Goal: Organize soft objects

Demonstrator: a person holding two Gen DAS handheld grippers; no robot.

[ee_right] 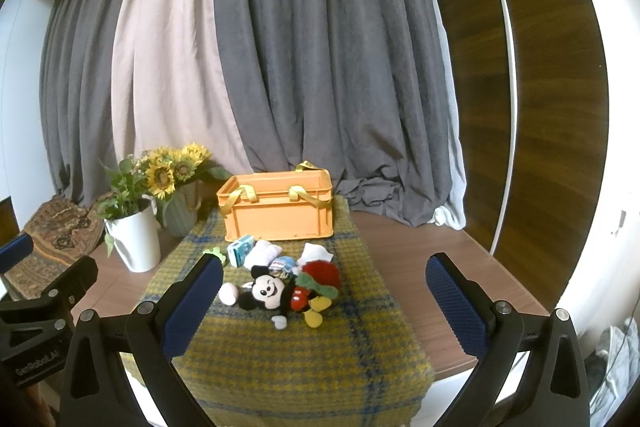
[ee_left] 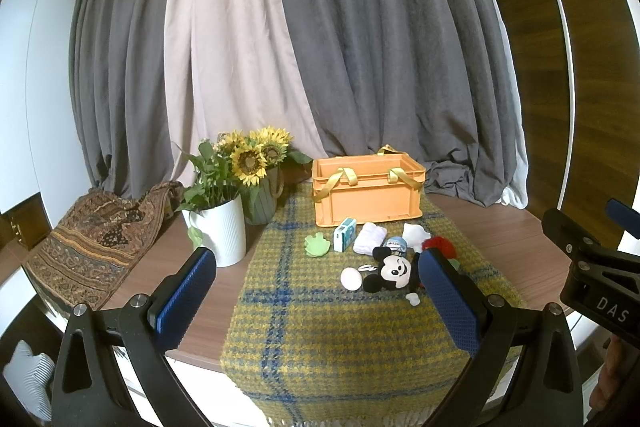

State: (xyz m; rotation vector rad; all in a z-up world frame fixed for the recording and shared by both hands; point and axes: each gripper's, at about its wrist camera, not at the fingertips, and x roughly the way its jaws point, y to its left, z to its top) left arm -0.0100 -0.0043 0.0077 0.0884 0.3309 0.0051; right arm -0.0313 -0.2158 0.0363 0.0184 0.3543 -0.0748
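A Mickey Mouse plush point(ee_left: 394, 269) point(ee_right: 276, 291) lies on a yellow-and-blue plaid blanket point(ee_left: 320, 339) point(ee_right: 288, 355). Around it lie a white ball point(ee_left: 351, 278) point(ee_right: 229, 293), a rolled white cloth point(ee_left: 370, 238) point(ee_right: 262, 253), a red fuzzy thing point(ee_left: 440, 246) point(ee_right: 322, 273), a green soft piece point(ee_left: 317, 245) and a small blue-and-white box point(ee_left: 344, 234) point(ee_right: 240, 250). An orange crate point(ee_left: 366, 189) point(ee_right: 278, 207) with yellow straps stands behind them. My left gripper point(ee_left: 316, 291) and right gripper point(ee_right: 324, 291) are both open and empty, hovering near the blanket's front.
A white pot of green plants point(ee_left: 220, 227) point(ee_right: 136, 239) and a green vase of sunflowers point(ee_left: 260, 187) point(ee_right: 180, 203) stand at the left on the wooden table point(ee_left: 520, 239). A patterned cloth point(ee_left: 92, 239) lies far left. Grey curtains hang behind.
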